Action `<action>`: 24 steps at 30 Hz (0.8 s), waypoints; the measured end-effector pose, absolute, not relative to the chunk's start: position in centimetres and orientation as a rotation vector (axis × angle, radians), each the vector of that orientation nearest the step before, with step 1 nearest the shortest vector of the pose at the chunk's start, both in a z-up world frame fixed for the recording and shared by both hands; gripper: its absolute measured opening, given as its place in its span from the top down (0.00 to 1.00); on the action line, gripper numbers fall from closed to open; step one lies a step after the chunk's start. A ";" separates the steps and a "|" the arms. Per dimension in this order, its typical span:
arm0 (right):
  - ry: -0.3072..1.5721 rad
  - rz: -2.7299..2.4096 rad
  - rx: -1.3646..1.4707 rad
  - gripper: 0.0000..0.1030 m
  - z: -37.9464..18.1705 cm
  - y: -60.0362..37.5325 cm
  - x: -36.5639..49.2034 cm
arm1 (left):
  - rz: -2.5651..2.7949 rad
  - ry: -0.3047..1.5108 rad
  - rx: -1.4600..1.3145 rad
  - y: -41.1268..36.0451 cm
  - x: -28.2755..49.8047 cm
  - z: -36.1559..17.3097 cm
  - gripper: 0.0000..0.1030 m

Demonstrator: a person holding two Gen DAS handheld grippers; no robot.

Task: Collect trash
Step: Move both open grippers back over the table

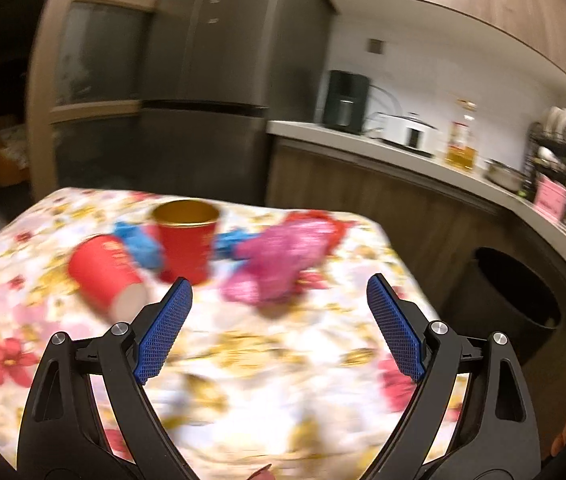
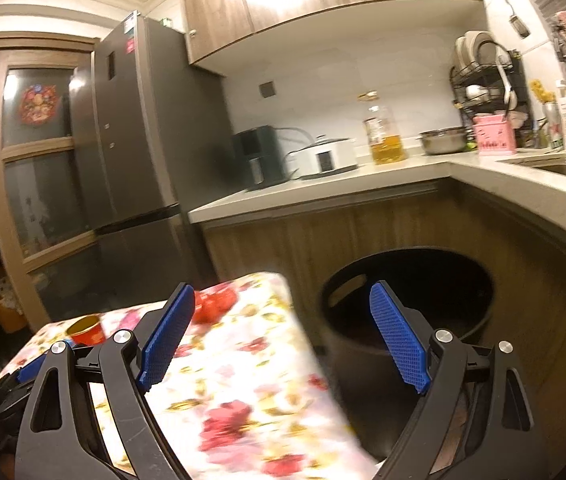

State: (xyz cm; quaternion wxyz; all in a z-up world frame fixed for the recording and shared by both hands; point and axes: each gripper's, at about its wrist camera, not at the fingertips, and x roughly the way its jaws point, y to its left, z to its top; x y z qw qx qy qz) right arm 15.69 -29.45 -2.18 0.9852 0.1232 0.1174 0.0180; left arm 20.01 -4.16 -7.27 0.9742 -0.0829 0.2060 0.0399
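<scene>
Black bin [image 2: 411, 304] beside the floral tabletop [image 1: 243, 360], its interior too dark to read; upright red cup [image 1: 185, 240] apparently empty, gold-lined; second red cup [image 1: 107, 276] lying on its side; blue [image 1: 139, 244] and pink wrappers [image 1: 279, 264] blurred, all at the tabletop's far end; left gripper [image 1: 279, 328] and right gripper [image 2: 281, 336] fingers spread wide, holding nothing.

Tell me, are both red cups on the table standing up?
No. One red cup stands upright, its mouth facing up; the other red cup lies tipped beside it.
</scene>
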 end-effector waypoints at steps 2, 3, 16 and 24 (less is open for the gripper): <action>0.244 0.062 0.247 0.16 -2.3 -28.0 16.1 | 0.120 0.415 -0.177 -2.5 19.7 -7.6 0.15; 0.249 0.075 0.247 0.16 -2.4 -27.2 16.3 | 0.141 0.416 -0.185 -1.5 19.5 -7.8 0.15; 0.282 0.183 0.196 0.16 -3.7 -19.3 18.9 | 0.289 0.452 -0.269 6.1 20.3 -9.3 0.15; 0.304 0.199 0.187 0.16 -4.2 -16.8 21.1 | 0.324 0.497 -0.317 7.8 22.6 -10.5 0.15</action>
